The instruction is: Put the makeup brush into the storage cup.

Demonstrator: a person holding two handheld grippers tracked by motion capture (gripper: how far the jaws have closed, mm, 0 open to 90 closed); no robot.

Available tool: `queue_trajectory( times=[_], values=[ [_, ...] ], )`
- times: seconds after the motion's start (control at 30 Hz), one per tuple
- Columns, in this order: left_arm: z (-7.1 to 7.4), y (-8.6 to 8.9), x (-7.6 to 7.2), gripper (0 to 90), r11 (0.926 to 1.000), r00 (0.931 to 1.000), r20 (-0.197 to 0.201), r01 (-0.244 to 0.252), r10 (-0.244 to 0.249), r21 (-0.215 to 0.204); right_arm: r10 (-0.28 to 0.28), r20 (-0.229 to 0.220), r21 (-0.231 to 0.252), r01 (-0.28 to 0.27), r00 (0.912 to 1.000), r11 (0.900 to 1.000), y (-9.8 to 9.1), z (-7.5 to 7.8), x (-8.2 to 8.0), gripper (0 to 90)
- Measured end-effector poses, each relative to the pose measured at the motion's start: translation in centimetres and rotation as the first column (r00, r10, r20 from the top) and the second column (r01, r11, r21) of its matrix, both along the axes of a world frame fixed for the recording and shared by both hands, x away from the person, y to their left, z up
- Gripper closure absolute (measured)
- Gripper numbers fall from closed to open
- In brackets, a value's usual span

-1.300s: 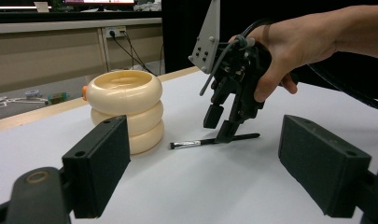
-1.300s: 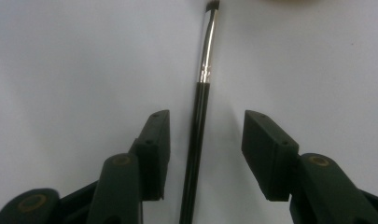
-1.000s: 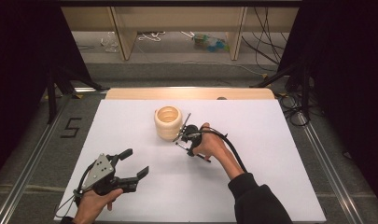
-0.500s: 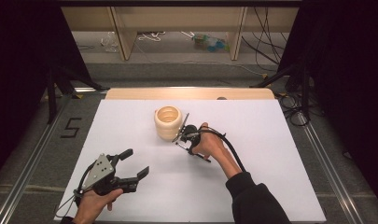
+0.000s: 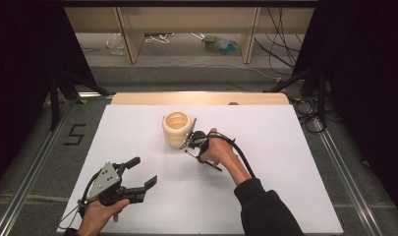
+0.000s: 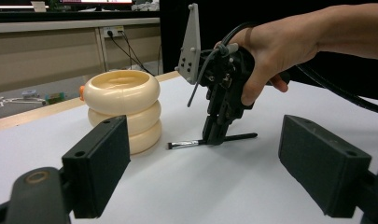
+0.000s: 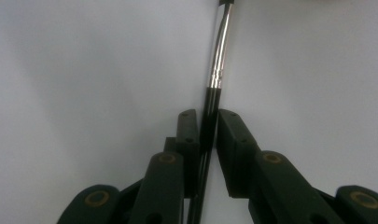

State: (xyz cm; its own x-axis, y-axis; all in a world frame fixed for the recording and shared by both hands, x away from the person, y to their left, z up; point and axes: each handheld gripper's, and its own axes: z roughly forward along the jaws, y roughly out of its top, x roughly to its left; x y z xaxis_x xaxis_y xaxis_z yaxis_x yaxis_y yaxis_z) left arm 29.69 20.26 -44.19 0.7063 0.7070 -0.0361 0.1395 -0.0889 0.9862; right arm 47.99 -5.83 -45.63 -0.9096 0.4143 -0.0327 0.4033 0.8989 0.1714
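In the right gripper view the brush [image 7: 216, 56] runs out past the top edge, so its bristles are cut off, and its handle end hides beneath the right gripper [image 7: 206, 135]. In the high view, beside the ringed cream holder [image 5: 177, 129], the brush is too small to make out

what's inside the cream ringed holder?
From above, the holder shows just a cream inner wall; its bottom is hidden by the rim. The brush lies on the table beside it, clamped in the right gripper.

Thin black-handled brush [image 6: 210, 141] with silver ferrule lay flat on the white tabletop [image 5: 285, 147], bristles pointing toward the cream ringed holder [image 6: 122, 109] just beside it.
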Motion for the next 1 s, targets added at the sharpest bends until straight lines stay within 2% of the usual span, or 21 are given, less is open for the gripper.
queue_trajectory(
  times=[0.13, 0.17, 0.5, 1.0],
  values=[
    [0.01, 0.00, 0.01, 16.4, 1.0000, 1.0000, 0.000, 0.000, 0.000, 0.001, -0.002, -0.014, -0.010, 0.002, 0.9999, 0.9999, 0.07, 0.06, 0.23, 81.0],
    [0.00, 0.01, 0.02, 16.4, 1.0000, 1.0000, -0.001, 0.000, 0.000, 0.002, 0.018, -0.002, -0.011, -0.018, 0.9998, 0.9998, 0.02, -0.05, 0.41, 81.2],
    [0.01, 0.02, 0.03, 16.4, 1.0000, 1.0000, 0.001, 0.001, -0.001, 0.002, 0.003, -0.007, -0.038, -0.004, 1.0000, 0.9993, 0.46, -0.01, 0.43, 82.2],
    [0.01, 0.03, 0.01, 16.5, 1.0000, 1.0000, -0.003, 0.000, 0.000, 0.005, 0.023, 0.006, -0.059, -0.023, 0.9997, 0.9980, 0.73, -0.02, 0.26, 84.0]
  ],
)
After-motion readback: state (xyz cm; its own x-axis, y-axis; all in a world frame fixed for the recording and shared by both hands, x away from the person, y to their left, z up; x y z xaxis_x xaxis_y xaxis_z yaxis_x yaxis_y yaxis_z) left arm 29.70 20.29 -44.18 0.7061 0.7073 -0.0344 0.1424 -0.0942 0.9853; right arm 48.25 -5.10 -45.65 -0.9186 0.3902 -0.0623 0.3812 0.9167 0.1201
